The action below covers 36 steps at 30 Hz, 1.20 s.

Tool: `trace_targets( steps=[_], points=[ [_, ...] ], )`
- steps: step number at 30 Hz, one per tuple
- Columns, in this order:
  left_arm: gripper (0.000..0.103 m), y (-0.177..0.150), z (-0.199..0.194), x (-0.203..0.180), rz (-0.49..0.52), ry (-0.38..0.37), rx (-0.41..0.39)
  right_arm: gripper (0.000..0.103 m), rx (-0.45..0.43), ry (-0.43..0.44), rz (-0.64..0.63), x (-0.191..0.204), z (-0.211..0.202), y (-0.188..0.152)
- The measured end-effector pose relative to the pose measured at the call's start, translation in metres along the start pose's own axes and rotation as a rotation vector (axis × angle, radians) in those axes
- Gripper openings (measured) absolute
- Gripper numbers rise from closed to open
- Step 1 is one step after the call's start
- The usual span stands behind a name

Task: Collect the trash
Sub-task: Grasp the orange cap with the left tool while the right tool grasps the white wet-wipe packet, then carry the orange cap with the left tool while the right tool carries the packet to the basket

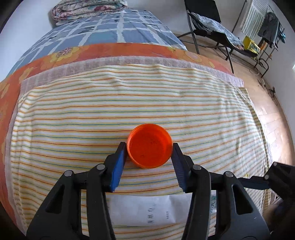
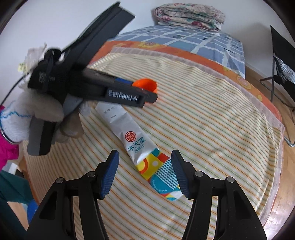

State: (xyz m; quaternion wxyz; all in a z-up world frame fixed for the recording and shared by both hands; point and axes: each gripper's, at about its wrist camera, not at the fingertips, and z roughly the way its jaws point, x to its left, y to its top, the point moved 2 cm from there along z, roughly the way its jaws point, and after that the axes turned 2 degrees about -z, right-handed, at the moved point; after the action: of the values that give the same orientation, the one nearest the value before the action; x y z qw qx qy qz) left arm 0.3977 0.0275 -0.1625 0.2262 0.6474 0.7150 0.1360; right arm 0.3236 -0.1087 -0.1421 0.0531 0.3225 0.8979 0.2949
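An orange plastic cup [image 1: 150,146] sits between the blue pads of my left gripper [image 1: 149,145], above the striped cloth [image 1: 129,103]; both pads touch its sides. In the right wrist view the cup [image 2: 146,84] shows at the tip of the left gripper [image 2: 143,92], held by a gloved hand. A white printed paper packet [image 2: 140,147] lies flat on the cloth. My right gripper [image 2: 144,157] is open, its fingers on either side of the packet's colourful end, apart from it. The packet's white end [image 1: 145,210] shows under my left gripper.
The striped cloth covers a bed with an orange floral sheet [image 1: 103,49] and blue checked cover [image 1: 110,27]. A folded quilt [image 1: 86,9] lies at the far end. A black folding chair [image 1: 212,25] and wooden floor [image 1: 272,114] are on the right.
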Motion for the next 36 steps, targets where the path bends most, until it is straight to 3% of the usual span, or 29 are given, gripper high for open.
trace_targets(
  steps=[4,9,14,16,18,23,36],
  points=[
    [0.050,0.000,-0.008,0.018,-0.017,0.019,-0.010,0.058,0.006,-0.003,-0.012,0.008,0.009,0.004],
    [0.050,-0.003,-0.022,0.045,-0.042,0.055,-0.027,0.058,0.030,-0.070,-0.077,0.020,0.026,0.011],
    [0.050,-0.006,-0.039,0.065,-0.070,0.080,-0.053,0.057,0.044,-0.089,-0.039,0.021,0.035,0.013],
    [0.050,-0.008,-0.046,0.070,-0.067,0.092,-0.060,0.044,0.042,-0.088,-0.009,0.018,0.034,0.013],
    [0.050,-0.011,-0.055,0.072,-0.065,0.100,-0.068,0.023,0.041,-0.085,0.029,0.014,0.031,0.014],
    [0.050,-0.024,-0.084,0.071,-0.053,0.099,-0.084,0.018,0.021,-0.033,0.149,0.004,0.011,0.011],
    [0.050,-0.080,-0.178,0.030,0.019,0.055,-0.139,0.018,-0.063,-0.060,0.169,0.043,-0.080,-0.005]
  ],
)
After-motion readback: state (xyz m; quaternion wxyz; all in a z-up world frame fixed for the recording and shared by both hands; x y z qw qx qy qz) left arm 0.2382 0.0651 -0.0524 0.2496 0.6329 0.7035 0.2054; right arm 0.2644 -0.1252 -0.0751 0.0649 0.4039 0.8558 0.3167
